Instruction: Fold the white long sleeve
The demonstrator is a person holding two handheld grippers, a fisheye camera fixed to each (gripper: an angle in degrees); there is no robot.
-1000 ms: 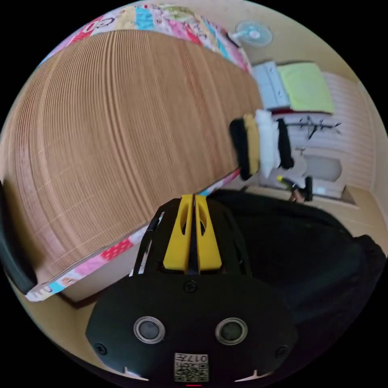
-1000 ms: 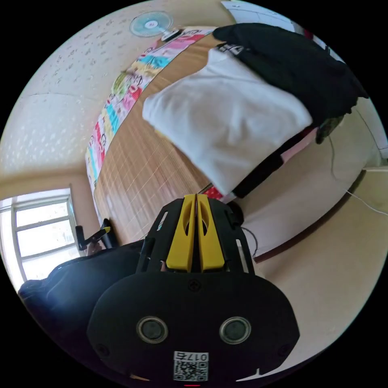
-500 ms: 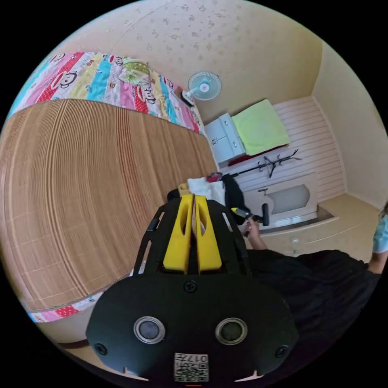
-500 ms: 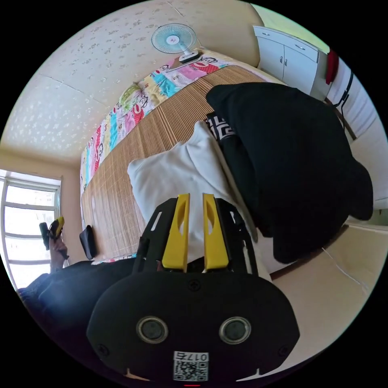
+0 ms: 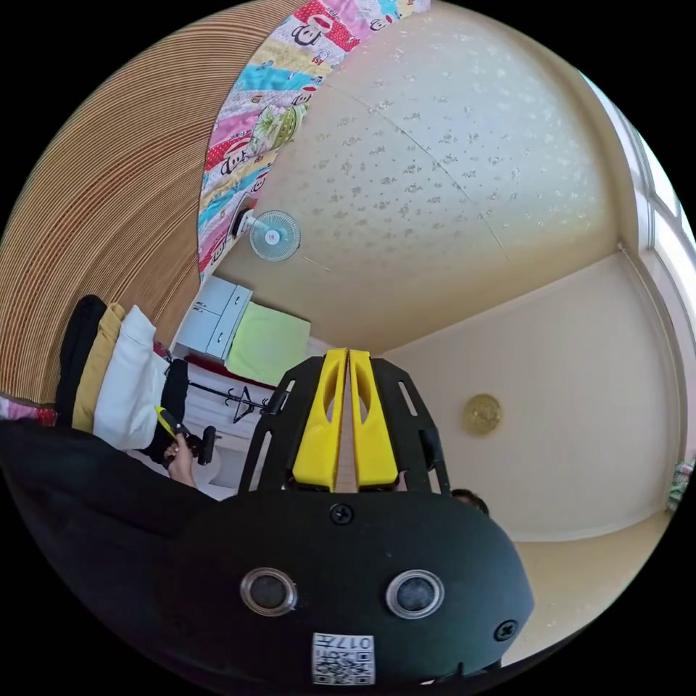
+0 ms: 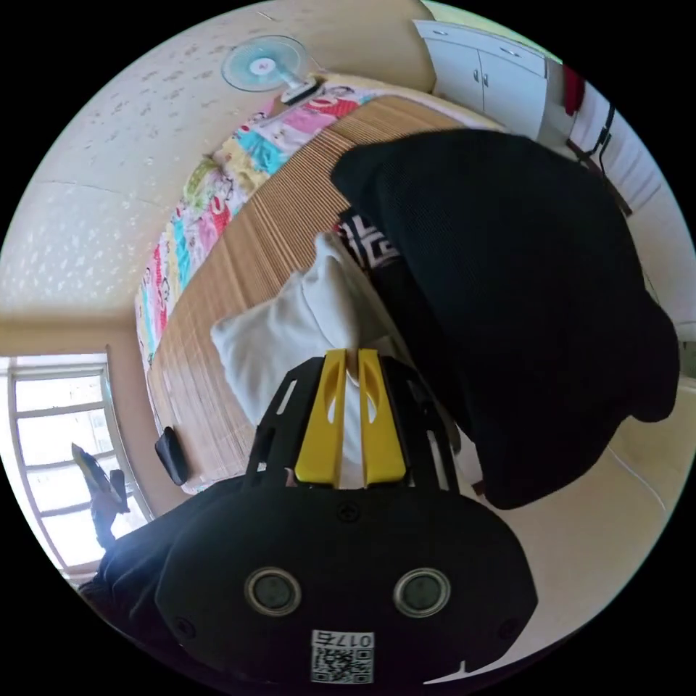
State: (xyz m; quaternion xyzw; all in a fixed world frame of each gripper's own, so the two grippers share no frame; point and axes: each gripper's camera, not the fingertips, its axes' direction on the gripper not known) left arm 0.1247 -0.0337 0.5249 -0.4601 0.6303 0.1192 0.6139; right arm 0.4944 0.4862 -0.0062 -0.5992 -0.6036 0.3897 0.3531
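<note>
The folded white long sleeve lies on the bamboo mat, beside a big black garment and a black-and-white patterned piece. My right gripper has its jaws pressed on the near edge of the white garment. From the left gripper view the pile stands edge-on: black, mustard, white long sleeve. There the right gripper, held by a hand, touches the white layer. My left gripper is shut on nothing, aimed at the wall and ceiling.
A fan stands at the far end of the bed by a colourful quilt. White cabinets are at the far right, a window at the left. A small black object sits on the mat edge.
The right jaws, open half a second ago, have closed on the white garment's edge. The left gripper has swung up and away from the bed toward the wall; it stays shut.
</note>
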